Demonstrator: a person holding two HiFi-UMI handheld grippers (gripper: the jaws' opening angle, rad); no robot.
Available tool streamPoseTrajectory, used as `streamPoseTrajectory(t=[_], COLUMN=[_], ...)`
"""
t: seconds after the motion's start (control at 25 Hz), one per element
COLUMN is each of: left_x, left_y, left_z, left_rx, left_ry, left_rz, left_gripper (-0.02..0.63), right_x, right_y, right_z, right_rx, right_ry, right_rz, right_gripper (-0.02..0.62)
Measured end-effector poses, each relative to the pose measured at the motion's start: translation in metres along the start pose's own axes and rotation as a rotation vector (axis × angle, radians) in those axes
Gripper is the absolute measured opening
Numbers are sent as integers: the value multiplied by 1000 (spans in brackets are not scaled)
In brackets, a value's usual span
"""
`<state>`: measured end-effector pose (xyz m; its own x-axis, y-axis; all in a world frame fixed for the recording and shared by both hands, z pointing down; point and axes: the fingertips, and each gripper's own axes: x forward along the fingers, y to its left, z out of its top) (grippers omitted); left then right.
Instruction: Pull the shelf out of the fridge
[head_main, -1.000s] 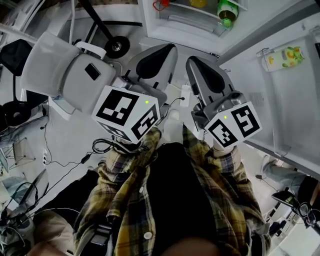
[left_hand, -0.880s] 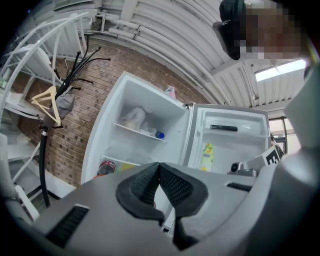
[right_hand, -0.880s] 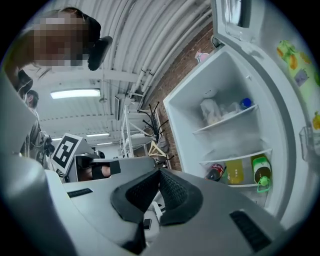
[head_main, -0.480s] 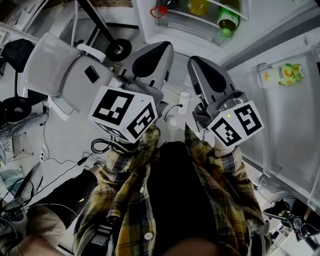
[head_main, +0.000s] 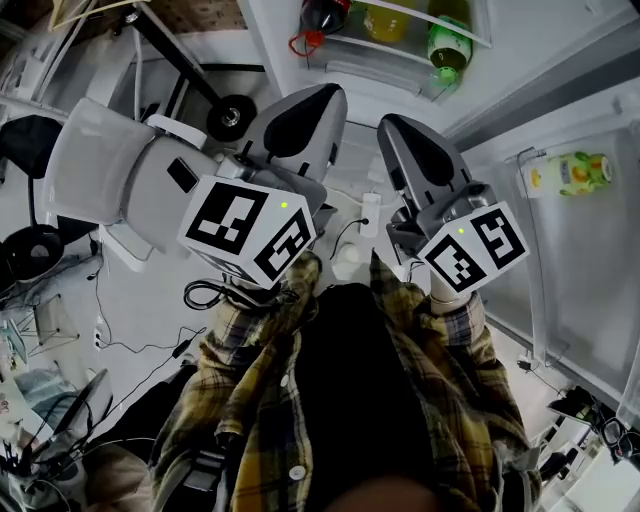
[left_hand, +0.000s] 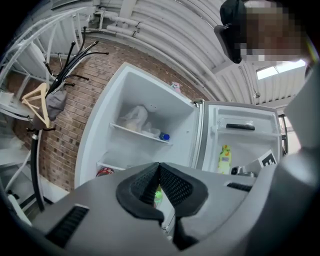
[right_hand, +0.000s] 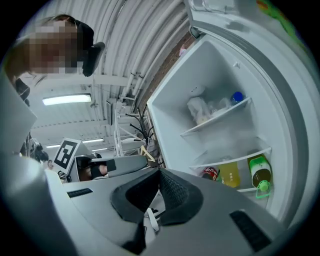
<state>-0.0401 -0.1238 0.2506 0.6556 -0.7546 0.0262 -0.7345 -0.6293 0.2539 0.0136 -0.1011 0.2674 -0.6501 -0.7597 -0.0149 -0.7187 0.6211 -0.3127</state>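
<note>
White fridge (right_hand: 220, 75) open before me, shelf (right_hand: 232, 160) inside, my left hand-held gripper (left_hand: 159, 169) and right hand-held gripper (right_hand: 160, 174) pressed together, empty.

Fridge (head_main: 268, 40) cut off by head view's top edge — dark soda bottle (head_main: 322, 14) and yellow bottle (head_main: 388, 16) only half seen, print on juice pack (head_main: 570, 172) unreadable

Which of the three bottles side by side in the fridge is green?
The right-hand bottle in the right gripper view; the middle bottle is yellow, the left bottle dark with a red label.
</note>
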Motion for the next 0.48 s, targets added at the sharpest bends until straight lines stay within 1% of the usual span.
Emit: streamPoseTrajectory(t=[0.16,0.48], left_x=[19,64], left_y=[23,68], left_z=[8,28], left_rx=[7,31], left_ry=[15,45], left_rz=[-57,-197], left_gripper=[3,3], right_x=[28,83], right_y=[-10,-44], right_z=[4,24], right_rx=[5,7], right_ry=[-20,-87], right_rz=[-47,-176], right_gripper=[17,17])
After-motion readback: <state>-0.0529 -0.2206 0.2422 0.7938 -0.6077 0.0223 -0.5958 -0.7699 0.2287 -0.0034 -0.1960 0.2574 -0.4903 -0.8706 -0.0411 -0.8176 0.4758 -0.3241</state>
